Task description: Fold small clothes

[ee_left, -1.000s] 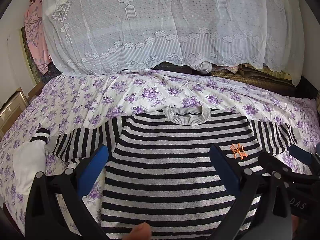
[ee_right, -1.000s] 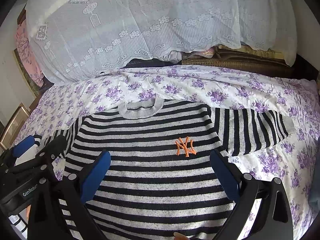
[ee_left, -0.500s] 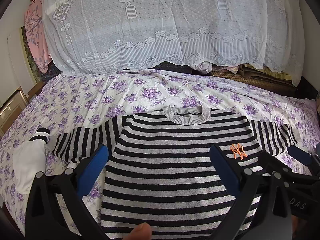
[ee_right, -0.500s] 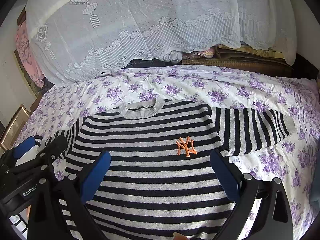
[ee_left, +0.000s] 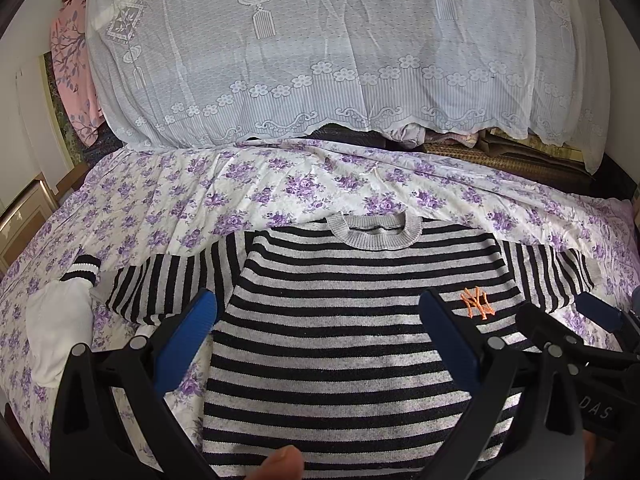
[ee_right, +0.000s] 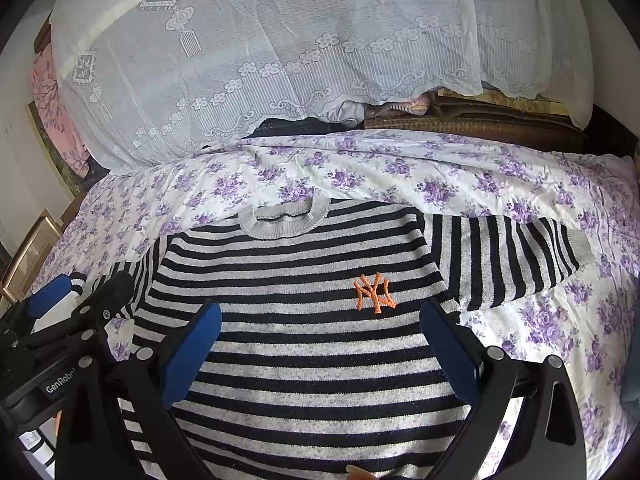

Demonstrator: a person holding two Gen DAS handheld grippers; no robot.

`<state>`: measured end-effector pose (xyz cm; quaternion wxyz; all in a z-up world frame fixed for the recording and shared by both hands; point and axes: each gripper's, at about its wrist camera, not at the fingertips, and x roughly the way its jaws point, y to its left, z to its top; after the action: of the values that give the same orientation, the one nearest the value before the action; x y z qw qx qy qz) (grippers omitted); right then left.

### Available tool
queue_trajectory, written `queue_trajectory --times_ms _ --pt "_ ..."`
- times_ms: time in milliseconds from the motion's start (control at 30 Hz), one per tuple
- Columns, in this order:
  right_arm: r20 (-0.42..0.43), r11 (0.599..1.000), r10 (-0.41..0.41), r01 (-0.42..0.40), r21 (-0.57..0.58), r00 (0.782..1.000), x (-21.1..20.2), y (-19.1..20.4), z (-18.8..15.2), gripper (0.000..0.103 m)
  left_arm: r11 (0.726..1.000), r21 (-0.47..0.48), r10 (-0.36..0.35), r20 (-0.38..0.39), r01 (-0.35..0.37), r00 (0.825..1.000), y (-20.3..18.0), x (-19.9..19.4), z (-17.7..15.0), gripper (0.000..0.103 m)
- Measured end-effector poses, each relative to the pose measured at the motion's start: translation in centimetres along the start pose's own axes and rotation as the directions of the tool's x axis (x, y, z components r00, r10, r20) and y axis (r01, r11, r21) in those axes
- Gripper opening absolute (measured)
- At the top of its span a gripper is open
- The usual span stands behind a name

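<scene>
A: While the striped sweater (ee_left: 352, 344) is lying flat on the floral bedsheet (ee_left: 168, 208), which gripper is nearer each sleeve?

B: Collar (ee_right: 284, 218) is pointing away. Left gripper (ee_left: 316, 332) and right gripper (ee_right: 320, 340), both spread apart and empty, are hovering over the sweater's hem end, 1 beside each sleeve.

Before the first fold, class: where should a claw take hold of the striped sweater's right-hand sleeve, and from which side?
Grip the sleeve at its grey cuff, coming in from the outer right. It lies flat, stretched away from the sweater, so the cuff is its free end to carry inward. The right claw is open.
</scene>
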<state>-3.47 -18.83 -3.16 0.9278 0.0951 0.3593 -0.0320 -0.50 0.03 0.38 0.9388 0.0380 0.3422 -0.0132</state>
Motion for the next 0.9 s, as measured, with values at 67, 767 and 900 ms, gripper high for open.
queue_trajectory --times_ms 67,767,900 --pt "0.000 1.000 0.001 -0.001 0.001 1.000 -0.09 -0.02 0.04 0.100 1.000 0.000 0.000 0.000 0.000 1.000 -0.04 0.04 0.00 0.099" --pt "0.001 1.000 0.001 -0.001 0.002 1.000 -0.03 0.00 -0.08 0.100 1.000 -0.001 -0.001 -0.001 0.001 1.000 0.00 0.04 0.01 0.099" --pt "0.001 1.000 0.002 -0.002 0.002 1.000 -0.16 -0.03 -0.03 0.100 1.000 -0.001 -0.001 -0.001 0.001 1.000 0.02 0.03 0.00 0.099"
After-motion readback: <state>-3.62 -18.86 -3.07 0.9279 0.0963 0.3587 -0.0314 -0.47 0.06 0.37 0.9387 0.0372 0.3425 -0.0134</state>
